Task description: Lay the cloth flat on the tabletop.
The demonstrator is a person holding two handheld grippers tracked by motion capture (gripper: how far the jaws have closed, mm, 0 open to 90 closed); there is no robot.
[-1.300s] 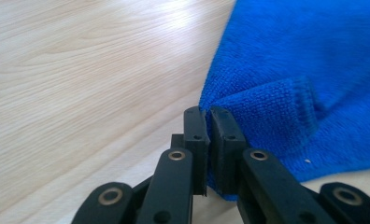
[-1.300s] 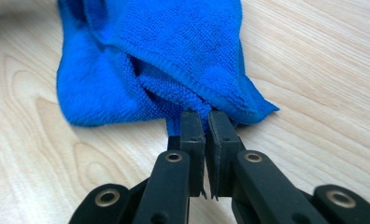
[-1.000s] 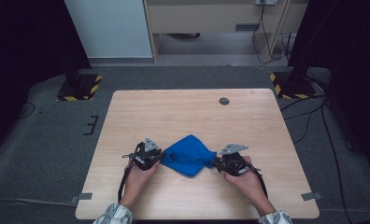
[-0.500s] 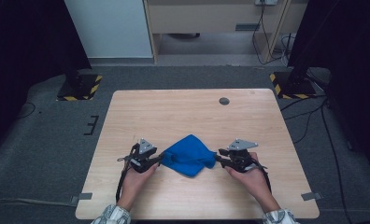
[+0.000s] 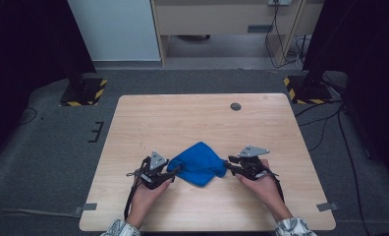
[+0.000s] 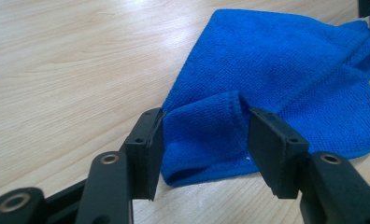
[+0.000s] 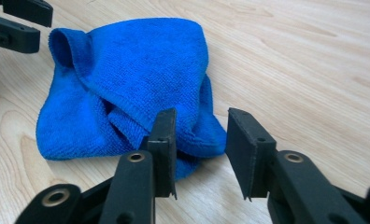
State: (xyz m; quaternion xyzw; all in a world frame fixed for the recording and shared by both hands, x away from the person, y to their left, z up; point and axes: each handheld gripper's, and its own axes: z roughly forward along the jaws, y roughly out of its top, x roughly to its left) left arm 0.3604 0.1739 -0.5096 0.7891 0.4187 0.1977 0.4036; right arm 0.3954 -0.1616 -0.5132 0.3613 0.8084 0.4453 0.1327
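A crumpled blue cloth [image 5: 198, 164] lies on the wooden table [image 5: 192, 118] between my two grippers. My left gripper [image 5: 177, 170] is at the cloth's left edge. Its jaws have just been opening, and in the left gripper view [image 6: 204, 140] a folded corner of the cloth [image 6: 276, 70] lies loose in the gap, brushing one pad. My right gripper [image 5: 229, 164] is at the cloth's right edge. Its jaws have also just been opening. In the right gripper view [image 7: 201, 140] the cloth [image 7: 136, 74] bulges between the tips, unpinched.
A small round dark grommet [image 5: 236, 106] is set in the table's far side. The left gripper's jaws [image 7: 15, 23] show beyond the cloth in the right gripper view. Bare wood surrounds the cloth, and black stands with striped bases [image 5: 308, 91] sit on the floor beyond the table.
The left gripper's jaws have spread and let go of the cloth's corner, with the hand edging back. The right gripper's jaws have widened a little. The cloth has stayed in place.
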